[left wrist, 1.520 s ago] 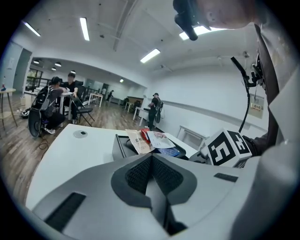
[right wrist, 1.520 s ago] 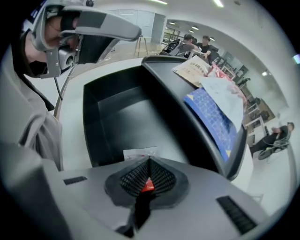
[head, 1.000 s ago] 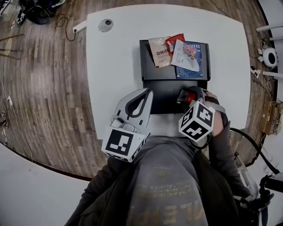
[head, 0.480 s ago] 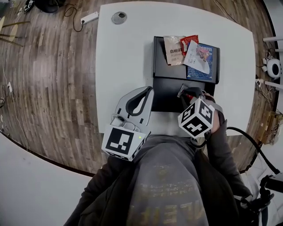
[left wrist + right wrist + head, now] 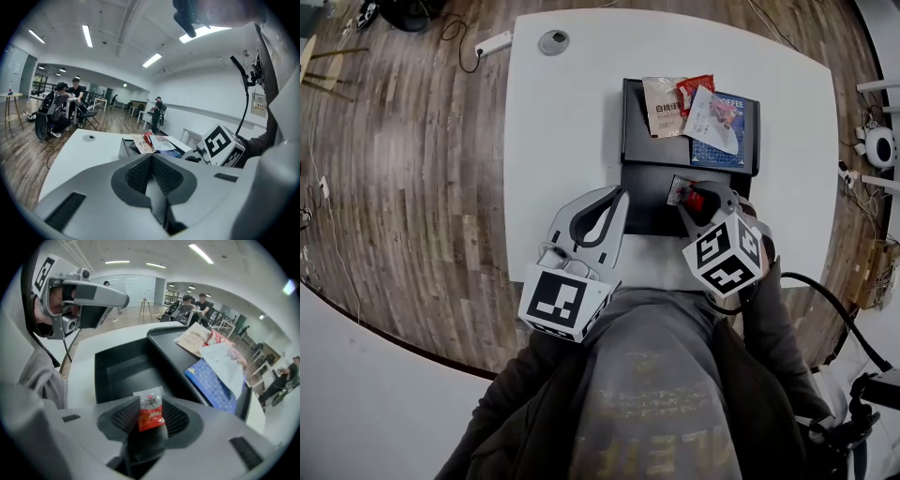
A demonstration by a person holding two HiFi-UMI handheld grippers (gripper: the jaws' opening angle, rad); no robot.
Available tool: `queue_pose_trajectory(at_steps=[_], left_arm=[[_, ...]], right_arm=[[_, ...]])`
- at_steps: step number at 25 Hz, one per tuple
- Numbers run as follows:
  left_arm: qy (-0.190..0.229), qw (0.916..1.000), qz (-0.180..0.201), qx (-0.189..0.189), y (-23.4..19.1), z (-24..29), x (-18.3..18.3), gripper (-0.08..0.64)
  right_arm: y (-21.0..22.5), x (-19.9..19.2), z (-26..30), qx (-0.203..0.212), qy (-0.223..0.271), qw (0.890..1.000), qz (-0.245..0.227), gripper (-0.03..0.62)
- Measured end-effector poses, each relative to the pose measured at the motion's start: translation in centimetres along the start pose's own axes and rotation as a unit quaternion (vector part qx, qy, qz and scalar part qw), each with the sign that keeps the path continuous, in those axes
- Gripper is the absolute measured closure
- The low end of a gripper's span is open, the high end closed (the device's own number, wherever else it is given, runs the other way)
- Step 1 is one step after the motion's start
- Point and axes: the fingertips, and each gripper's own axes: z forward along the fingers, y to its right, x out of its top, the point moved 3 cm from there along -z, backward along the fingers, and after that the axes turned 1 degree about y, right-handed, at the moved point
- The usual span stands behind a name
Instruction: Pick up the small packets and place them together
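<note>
Right gripper view: clamped in the right gripper (image 5: pixel 150 423), a small red-and-clear plastic packet (image 5: pixel 151 409), pinched by its lower half, upper edge standing free above the ribbed pads (image 5: pixel 180 418). Of the jaws: just closed in on the packet, then eased a shade, pads pressing on it all the same. Held over the bare near compartment of the black two-part plastic tray (image 5: pixel 639 192); apparently clear of its floor, though not certain.

Head view: in the far compartment, a loose heap made up of a beige paper packet (image 5: pixel 663 106), red foil packet (image 5: pixel 697 87) and white flat packet (image 5: pixel 712 117), with a blue coffee packet (image 5: pixel 727 155) beneath. Left gripper (image 5: pixel 151 174): clenched on nothing, idle over the white table (image 5: pixel 562 141), just beside the tray's left wall.

Judged step in hand: carrying the held packet to the heap. To do it well:
- Keep the pinch firm, with no further easing.
- Raise enough to clear the ridge between compartments.
- Carry forward until over the heap.
- Lower to touching, or just above, the other packets before letting go, lest so light a thing flutter off the tray.
- Avoid nudging the white flat packet, lying loose on top.
</note>
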Motion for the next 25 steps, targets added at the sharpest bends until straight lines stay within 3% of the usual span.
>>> queue_pose_trajectory(at_steps=[2, 4, 10, 13, 16, 20, 25], left_arm=[[-0.002, 0.9999, 0.004, -0.009, 0.7, 0.3, 0.1, 0.563], [-0.007, 0.9999, 0.006, -0.014, 1.2, 0.5, 0.1, 0.563], [-0.01, 0.9999, 0.004, 0.0, 0.6, 0.5, 0.0, 0.563], [-0.011, 0.9999, 0.002, 0.003, 0.6, 0.4, -0.1, 0.563], [-0.01, 0.9999, 0.001, 0.007, 0.6, 0.3, 0.1, 0.563], [0.0, 0.9999, 0.006, 0.011, 0.5, -0.3, 0.2, 0.563], [0.014, 0.9997, 0.017, 0.011, 0.6, -1.2, 0.7, 0.563]], right_arm=[[-0.3, -0.4, 0.3, 0.024, -0.009, 1.0, 0.004, 0.372], [-0.4, -0.4, 0.7, 0.025, -0.019, 0.999, -0.008, 0.335], [0.3, -0.8, 2.0, 0.043, -0.04, 0.998, 0.02, 0.319], [0.5, -0.7, 1.8, 0.041, -0.033, 0.998, 0.021, 0.354], [1.0, -0.7, 1.7, 0.021, -0.02, 0.999, 0.032, 0.545], [1.2, -0.6, 1.4, 0.008, -0.019, 1.0, 0.021, 0.549], [1.0, 1.4, -1.1, -0.007, 0.024, 0.999, 0.025, 0.548]])
